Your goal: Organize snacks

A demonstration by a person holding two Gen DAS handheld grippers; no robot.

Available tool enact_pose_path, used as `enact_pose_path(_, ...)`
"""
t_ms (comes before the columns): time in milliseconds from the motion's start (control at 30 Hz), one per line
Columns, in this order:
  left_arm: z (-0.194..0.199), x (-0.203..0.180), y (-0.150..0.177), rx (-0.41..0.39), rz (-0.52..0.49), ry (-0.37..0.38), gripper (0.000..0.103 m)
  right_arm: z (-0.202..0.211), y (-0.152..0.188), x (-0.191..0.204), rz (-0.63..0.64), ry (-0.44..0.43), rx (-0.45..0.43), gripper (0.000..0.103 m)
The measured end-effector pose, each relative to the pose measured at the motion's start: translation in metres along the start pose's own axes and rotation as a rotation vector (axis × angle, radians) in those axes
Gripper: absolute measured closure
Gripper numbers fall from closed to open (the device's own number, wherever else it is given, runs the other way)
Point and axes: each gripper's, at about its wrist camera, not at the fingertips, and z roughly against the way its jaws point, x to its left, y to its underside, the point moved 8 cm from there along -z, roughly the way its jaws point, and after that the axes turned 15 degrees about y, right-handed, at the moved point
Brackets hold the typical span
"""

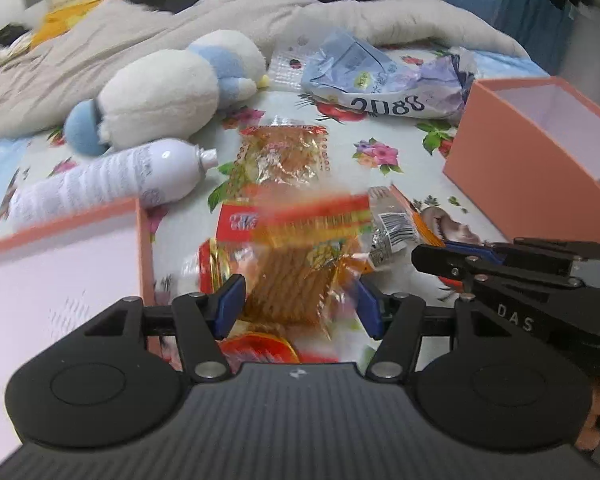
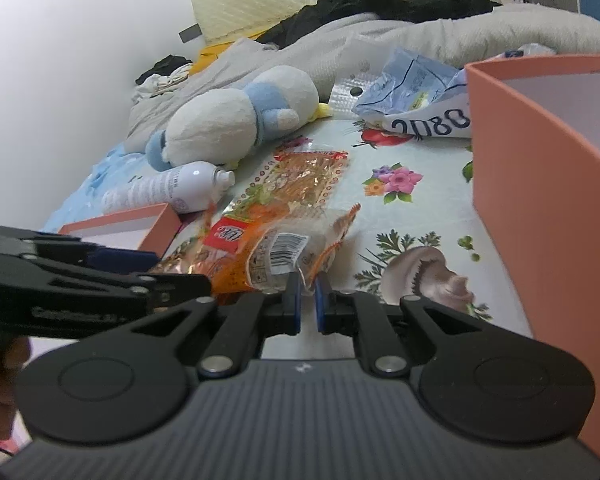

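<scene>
A clear packet of orange spicy strips (image 1: 288,284) sits between the blue pads of my left gripper (image 1: 300,302), which is shut on its sides; its upper part is blurred. My right gripper (image 2: 307,300) is shut on the crimped edge of an orange and white packet with a barcode (image 2: 280,256), seen too in the left wrist view (image 1: 392,228). The two packets overlap in a small pile with a red-labelled one (image 1: 240,222). Another strip packet (image 1: 284,152) lies flat further back. My right gripper (image 1: 424,258) reaches in from the right; my left gripper (image 2: 196,282) shows at the left.
A tall pink box (image 2: 540,208) stands open at the right, and a low pink box (image 1: 60,264) lies at the left. A white spray bottle (image 1: 112,184), a white and blue plush toy (image 1: 172,88), a crumpled blue bag (image 1: 364,76) and a grey duvet (image 1: 220,20) lie behind on the flowered sheet.
</scene>
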Motion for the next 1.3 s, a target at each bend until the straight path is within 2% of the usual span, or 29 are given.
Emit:
enact_pose_path(33,0.005,-0.003,0.004,-0.007,0.034,-0.003,0.047,0.006,0.001,0.0,0.01,0.003,-0.001,0.093)
enact_pose_path(133,0.021,-0.012,0.021,-0.029,0.115,-0.025,0.05,0.022,0.008,-0.004,0.034,0.007,0.013,0.093)
enact_pose_path(233,0.034,-0.021,0.044,-0.049,0.203,-0.011,0.061,0.039,0.019,-0.011,0.058,0.017,0.025,0.093)
enact_pose_path(333,0.045,-0.03,0.069,-0.058,0.261,0.001,0.062,0.058,0.034,-0.017,0.081,0.023,0.042,0.093)
enact_pose_path(433,0.056,-0.04,0.088,-0.056,0.26,0.009,0.062,0.079,0.056,-0.02,0.115,0.027,0.067,0.093)
enact_pose_path(700,0.085,-0.045,0.117,-0.072,0.325,0.02,0.062,0.127,0.111,-0.016,0.222,0.005,0.132,0.093)
enact_pose_path(867,0.088,-0.045,0.13,-0.073,0.371,0.034,0.059,0.14,0.124,-0.014,0.235,-0.041,0.156,0.091)
enact_pose_path(933,0.087,-0.043,0.131,-0.074,0.384,0.031,0.054,0.144,0.122,-0.015,0.241,-0.048,0.153,0.089)
enact_pose_path(1000,0.087,-0.042,0.129,-0.081,0.394,0.03,0.046,0.147,0.121,-0.017,0.248,-0.05,0.153,0.069)
enact_pose_path(1033,0.086,-0.041,0.127,-0.086,0.397,0.031,0.036,0.149,0.12,-0.019,0.246,-0.054,0.148,0.048)
enact_pose_path(1067,0.086,-0.04,0.125,-0.092,0.4,0.027,0.03,0.151,0.118,-0.021,0.245,-0.055,0.14,0.033)
enact_pose_path(1133,0.082,-0.038,0.12,-0.096,0.397,0.022,0.029,0.154,0.116,-0.022,0.254,-0.056,0.121,0.027)
enact_pose_path(1300,0.066,-0.033,0.107,-0.09,0.383,0.01,0.029,0.149,0.106,-0.011,0.344,-0.106,0.073,0.026)
